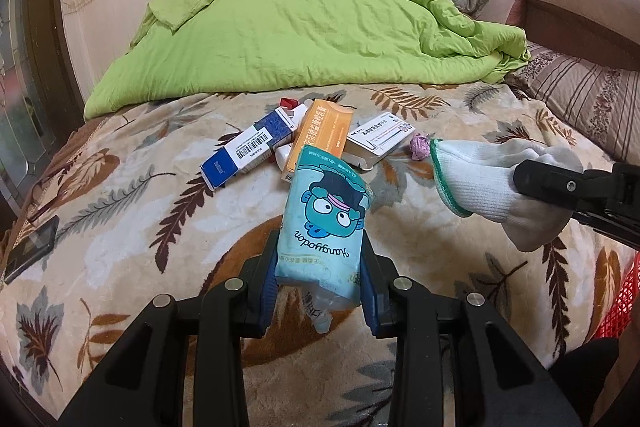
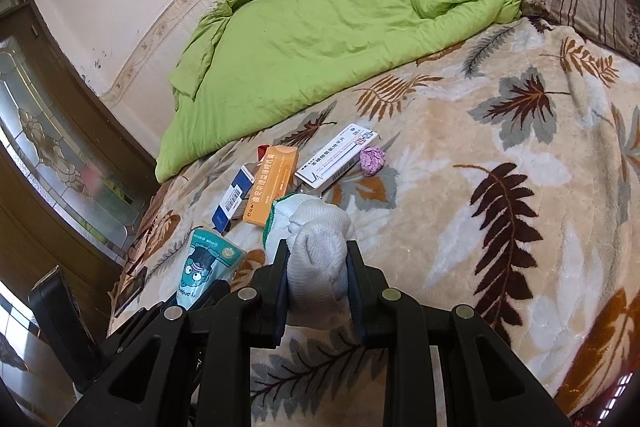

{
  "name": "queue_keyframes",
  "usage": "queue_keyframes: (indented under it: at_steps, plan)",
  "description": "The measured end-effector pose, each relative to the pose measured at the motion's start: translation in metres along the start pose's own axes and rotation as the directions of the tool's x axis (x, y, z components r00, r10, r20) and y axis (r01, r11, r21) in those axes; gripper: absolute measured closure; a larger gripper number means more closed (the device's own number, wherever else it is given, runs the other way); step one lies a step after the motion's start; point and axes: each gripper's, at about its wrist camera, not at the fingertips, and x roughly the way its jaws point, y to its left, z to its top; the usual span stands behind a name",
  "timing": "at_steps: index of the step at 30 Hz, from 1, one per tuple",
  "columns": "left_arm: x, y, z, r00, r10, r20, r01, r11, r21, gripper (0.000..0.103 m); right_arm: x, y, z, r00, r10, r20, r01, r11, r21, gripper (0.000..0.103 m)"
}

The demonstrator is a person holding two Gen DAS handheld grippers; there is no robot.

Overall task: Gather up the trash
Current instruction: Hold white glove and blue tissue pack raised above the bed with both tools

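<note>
The left gripper [image 1: 320,279] pinches a light-blue plastic pouch with a cartoon fish printed on it [image 1: 324,223] between its 2 fingers, holding it above the beige fleece blanket with brown and grey leaves [image 1: 120,195]. The right gripper [image 2: 318,259] is pressed together on a bunched white knitted glove with a green cuff edge [image 2: 316,243].

Farther up the blanket lie 3 cartons close together: a blue-and-white box with a barcode [image 1: 248,151], an orange box with white characters [image 1: 320,135] overlapping it, and a white box with blue print [image 1: 380,139] just beside the orange one. A small crumpled purple paper ball [image 2: 372,161] lies near the white box. A rumpled lime-green quilt [image 1: 304,23] covers the far part of the bed.
</note>
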Motion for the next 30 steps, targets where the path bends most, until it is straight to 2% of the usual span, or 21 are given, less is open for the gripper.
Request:
queue_keyframes:
  at_steps: [20, 30]
  plan:
    - [-0.0025, -0.0054, -0.0011, 1.0, 0.013, 0.009, -0.013, 1.0, 0.019, 0.07, -0.008, 0.007, -0.0022, 1.0, -0.014, 0.021, 0.015, 0.999, -0.047, 0.075]
    - [-0.0026, -0.0064, -0.0008, 1.0, 0.015, 0.008, -0.015, 1.0, 0.026, 0.07, -0.0068, 0.0051, -0.0028, 1.0, -0.009, 0.02, 0.01, 0.999, -0.033, 0.075]
